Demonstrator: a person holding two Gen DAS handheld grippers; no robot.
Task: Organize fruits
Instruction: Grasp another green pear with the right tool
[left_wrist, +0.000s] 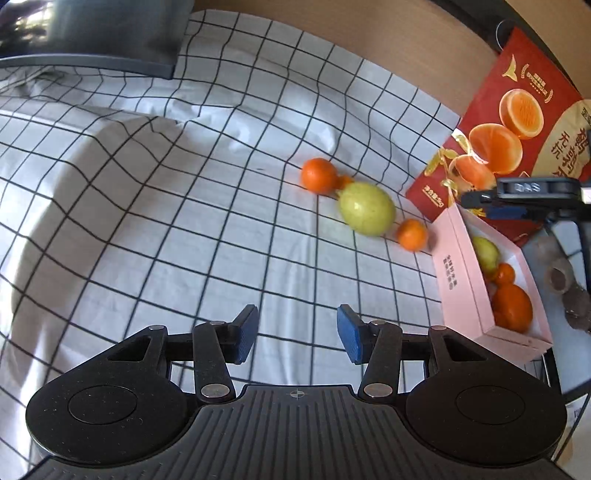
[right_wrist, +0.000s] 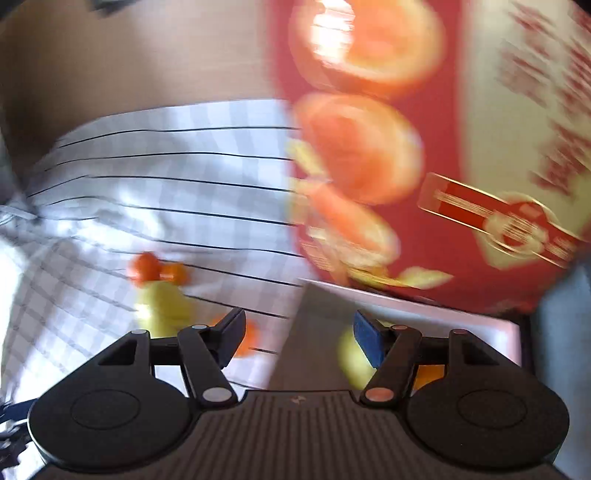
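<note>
On the checked cloth lie a yellow-green fruit, an orange behind it with a smaller orange piece beside it, and a small orange next to the pink box. The box holds a yellow-green fruit and oranges. My left gripper is open and empty, above the cloth short of the fruits. My right gripper is open and empty over the box's far end; it also shows in the left wrist view. The right wrist view is blurred; the loose fruits show at lower left.
A red package printed with oranges stands behind the pink box. A dark object sits at the cloth's far left. Brown round things lie right of the box. A wooden surface runs along the back.
</note>
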